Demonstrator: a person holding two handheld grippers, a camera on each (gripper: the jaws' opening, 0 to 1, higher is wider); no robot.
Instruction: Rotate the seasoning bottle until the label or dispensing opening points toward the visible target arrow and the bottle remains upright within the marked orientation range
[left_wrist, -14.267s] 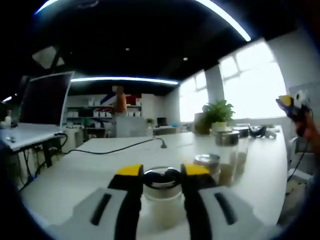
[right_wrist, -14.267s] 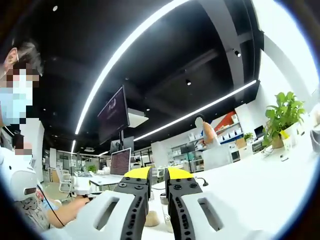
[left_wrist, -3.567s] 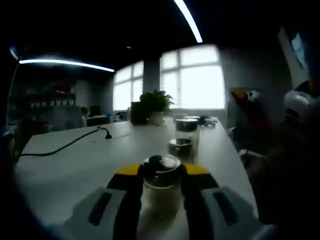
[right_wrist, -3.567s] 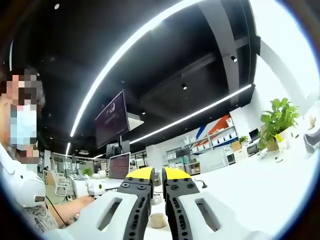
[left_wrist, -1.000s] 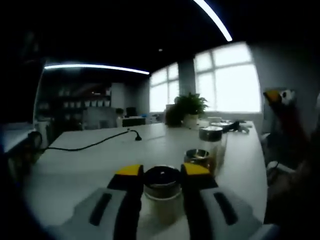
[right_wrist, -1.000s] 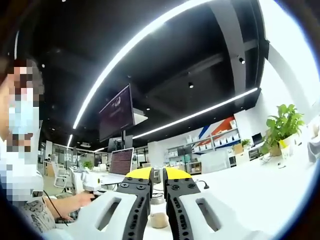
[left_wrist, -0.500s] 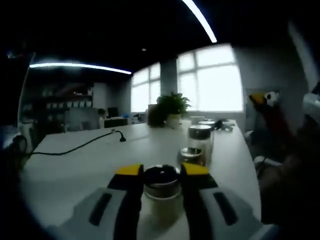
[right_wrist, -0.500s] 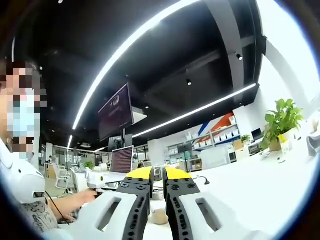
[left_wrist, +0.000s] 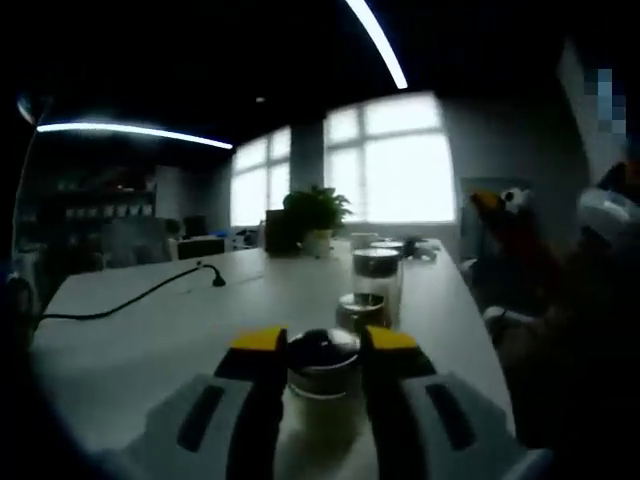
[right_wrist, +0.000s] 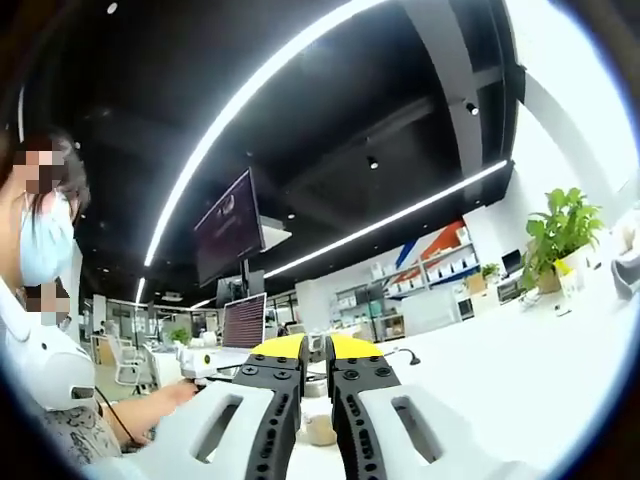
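Note:
In the left gripper view a seasoning bottle (left_wrist: 322, 385) with a metal cap and pale contents stands upright on the white table (left_wrist: 180, 330). My left gripper (left_wrist: 322, 342) is shut on the seasoning bottle, its yellow-tipped jaws pressed to both sides just below the cap. No label or arrow can be made out. In the right gripper view my right gripper (right_wrist: 313, 348) is shut, jaws nearly touching with nothing between them, raised above the table and tilted up at the ceiling. The right gripper (left_wrist: 510, 215) also shows at the right of the left gripper view.
Two more metal-capped jars (left_wrist: 375, 277) (left_wrist: 360, 312) stand just beyond the held bottle. A potted plant (left_wrist: 312, 215) sits farther back. A black cable (left_wrist: 130, 298) runs along the table's left. A masked person (right_wrist: 45, 350) is at the left of the right gripper view.
The left gripper view has swung slightly, so the jars and plant sit further left. The bottle stays between the jaws. The right gripper is unchanged.

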